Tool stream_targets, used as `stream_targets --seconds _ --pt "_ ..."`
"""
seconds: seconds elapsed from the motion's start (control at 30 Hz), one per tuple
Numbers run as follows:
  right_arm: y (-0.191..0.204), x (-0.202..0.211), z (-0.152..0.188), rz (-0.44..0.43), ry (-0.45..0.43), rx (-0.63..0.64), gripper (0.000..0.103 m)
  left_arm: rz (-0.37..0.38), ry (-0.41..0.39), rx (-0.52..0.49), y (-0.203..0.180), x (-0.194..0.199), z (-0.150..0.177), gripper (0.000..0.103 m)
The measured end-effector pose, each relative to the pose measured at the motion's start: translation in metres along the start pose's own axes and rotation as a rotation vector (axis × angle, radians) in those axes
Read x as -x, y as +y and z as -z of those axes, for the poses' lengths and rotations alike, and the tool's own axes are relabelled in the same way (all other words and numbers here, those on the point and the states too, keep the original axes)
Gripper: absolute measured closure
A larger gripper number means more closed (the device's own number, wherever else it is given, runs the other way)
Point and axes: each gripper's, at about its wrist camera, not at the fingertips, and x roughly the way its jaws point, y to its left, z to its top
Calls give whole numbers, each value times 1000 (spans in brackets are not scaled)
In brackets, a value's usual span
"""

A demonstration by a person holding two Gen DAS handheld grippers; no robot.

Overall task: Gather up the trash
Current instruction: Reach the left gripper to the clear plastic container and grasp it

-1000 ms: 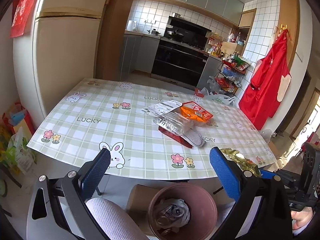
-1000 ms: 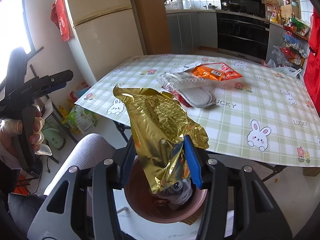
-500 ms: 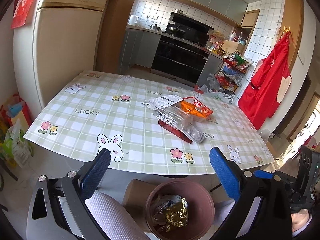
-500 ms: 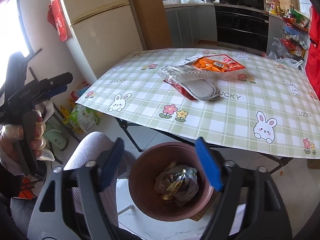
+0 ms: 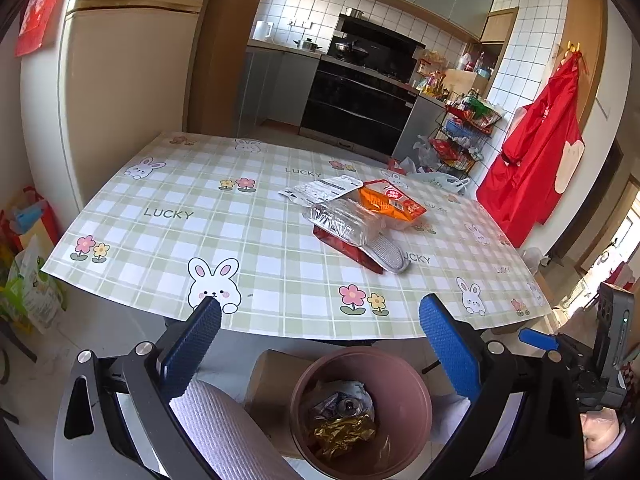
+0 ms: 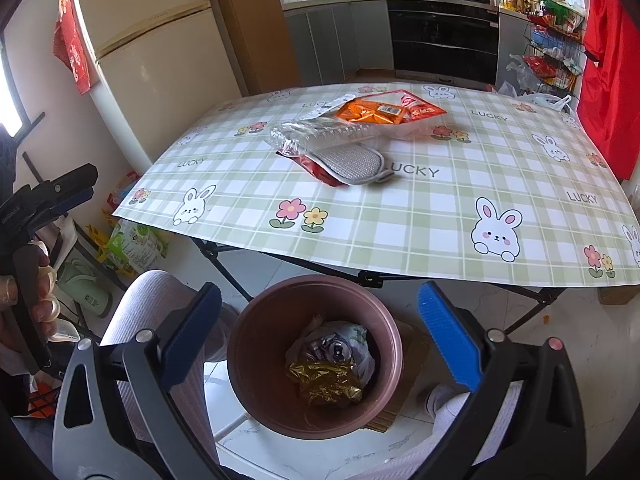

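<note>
The tabletop [image 5: 168, 216], under its green checked cloth, fills the upper half of both views, and its near edge overhangs the floor at 12 o'clock from my two grippers. On it, toward 1 o'clock in the left wrist view, lies one overlapping pile: an orange snack bag [image 5: 390, 200], a clear crinkled wrapper [image 5: 340, 222], a red packet [image 5: 352, 250] beneath it, a grey mesh pad [image 5: 390, 256] and a flat white printed pouch [image 5: 320, 190]. The cloth around that pile is bare on every side.

Below the tabletop edge stands the brown trash bin [image 6: 256, 380], open-topped, on the floor between my knees. In it lie a crumpled gold foil wrapper [image 6: 324, 380], a can [image 6: 340, 350] touching it at 12 o'clock, and a pale bag underneath.

My right gripper [image 6: 320, 330] is spread wide and released, holding nothing; its blue pads [image 6: 444, 332] straddle the bin from above without touching it. My left gripper [image 5: 320, 344] is likewise wide apart and empty, hovering over the bin's rim [image 5: 420, 396].

The right wrist view shows my left hand [image 6: 28, 292] wrapped around its gripper handle at 9 o'clock; the left wrist view shows the right gripper's body only at 4 o'clock. The foil reads more plainly from the right wrist camera, which looks more squarely down into the bin.
</note>
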Motion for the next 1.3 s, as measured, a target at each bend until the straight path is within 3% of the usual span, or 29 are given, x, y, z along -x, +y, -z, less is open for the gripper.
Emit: stream_targets --seconds 0.4,0.57,0.63,0.87,1.07,1.3 --pt "-47 -20 -5 90 2 -77 6 20 104 -21 -10 -51 6 6" --pt "-67 -30 -18 135 -13 -86 6 84 178 86 -6 -90 -2 6" --pt "-75 -37 -25 138 -18 -86 6 105 202 118 -7 -108 -7 14" --pt "-100 -65 -52 180 -33 -86 6 194 249 300 -5 -182 -44 28" --pt "-115 -83 -77 201 -44 -105 6 217 261 492 9 -241 -72 29" --pt "-114 -104 -95 251 -48 -42 6 225 299 642 24 -279 -73 31"
